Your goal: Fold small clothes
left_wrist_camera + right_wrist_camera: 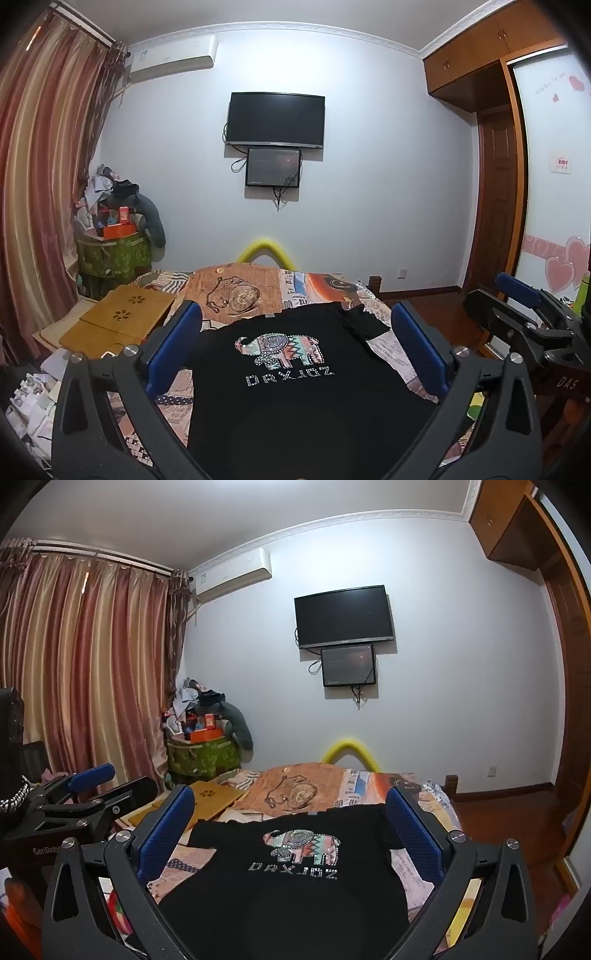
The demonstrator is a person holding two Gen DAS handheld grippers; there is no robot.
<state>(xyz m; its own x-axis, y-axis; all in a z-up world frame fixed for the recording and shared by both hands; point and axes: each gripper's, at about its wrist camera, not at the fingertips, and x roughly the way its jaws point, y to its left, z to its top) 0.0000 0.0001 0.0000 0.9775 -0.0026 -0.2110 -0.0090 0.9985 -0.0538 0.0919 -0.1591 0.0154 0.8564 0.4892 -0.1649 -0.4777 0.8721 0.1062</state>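
A small black T-shirt [295,398] with a colourful elephant print lies flat, front up, on the patterned bed cover [236,291]. It also shows in the right wrist view [280,897]. My left gripper [295,314] is open and empty, held above the shirt's near part, its blue pads wide apart. My right gripper [291,799] is open and empty too, above the same shirt. The right gripper shows at the right edge of the left wrist view [524,295], and the left gripper at the left edge of the right wrist view [99,775].
A wooden lap tray [122,317] lies on the bed at the left. A green bin piled with clutter [114,254] stands by the curtain. A yellow foam tube [264,251] sits at the bed's far end. A wardrobe [517,166] is on the right.
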